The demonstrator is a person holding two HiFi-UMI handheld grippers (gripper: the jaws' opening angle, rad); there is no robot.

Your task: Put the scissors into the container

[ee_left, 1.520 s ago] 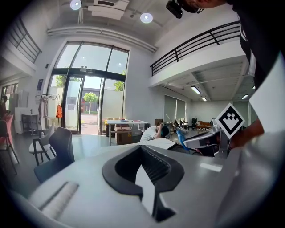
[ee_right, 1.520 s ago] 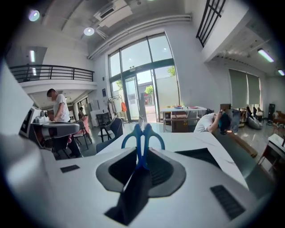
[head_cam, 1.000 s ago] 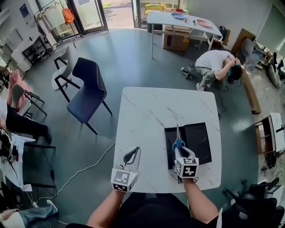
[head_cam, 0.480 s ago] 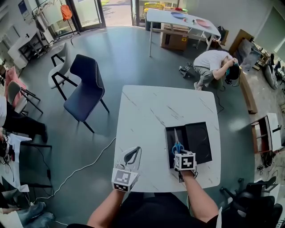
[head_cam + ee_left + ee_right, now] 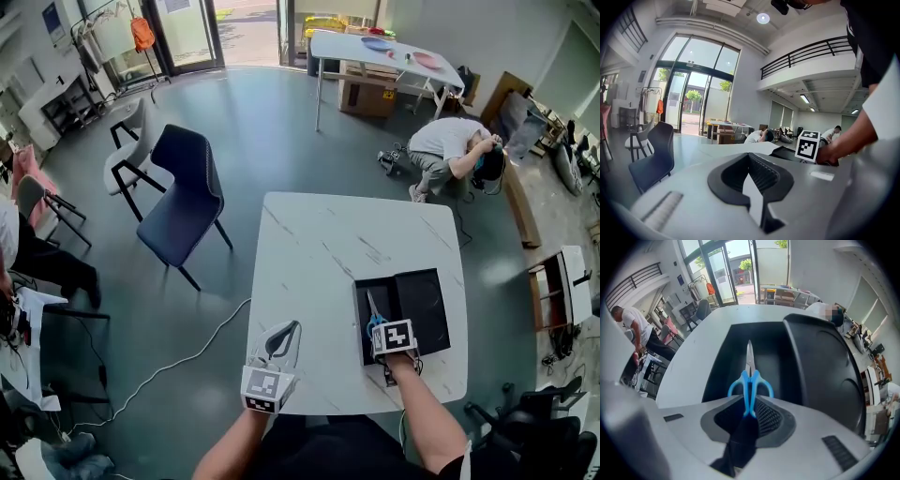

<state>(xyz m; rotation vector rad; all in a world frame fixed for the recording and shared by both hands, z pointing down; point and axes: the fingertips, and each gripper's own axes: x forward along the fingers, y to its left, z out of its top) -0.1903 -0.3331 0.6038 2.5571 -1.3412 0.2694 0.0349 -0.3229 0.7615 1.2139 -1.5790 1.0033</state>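
1. The right hand-held gripper (image 5: 380,326) (image 5: 750,409) is clenched on the scissors (image 5: 374,317) (image 5: 750,380). Its ribbed pads press from both sides on the blue handles.
2. The scissors' blades are closed and point away from the person, along the line of the jaws.
3. The scissors hang over the left half of the open black container (image 5: 382,291) (image 5: 724,357), low within its walls. No view shows whether the tips touch the bottom.
4. The container's lid (image 5: 427,309) (image 5: 825,366) lies folded open just to the right of that half, flat on the desk.
5. The container sits on the near right part of the white marbled desk (image 5: 328,234), close to the person's edge.
6. The left hand-held gripper (image 5: 281,333) (image 5: 752,174) is closed with nothing between its jaws. The curved black fingers meet at their tips.
7. The left hand-held gripper stays at the desk's near left edge, well apart from the container.
8. A dark blue chair (image 5: 183,192) stands on the floor to the left of the desk, and a person (image 5: 450,141) crouches on the floor beyond the desk's far right corner.
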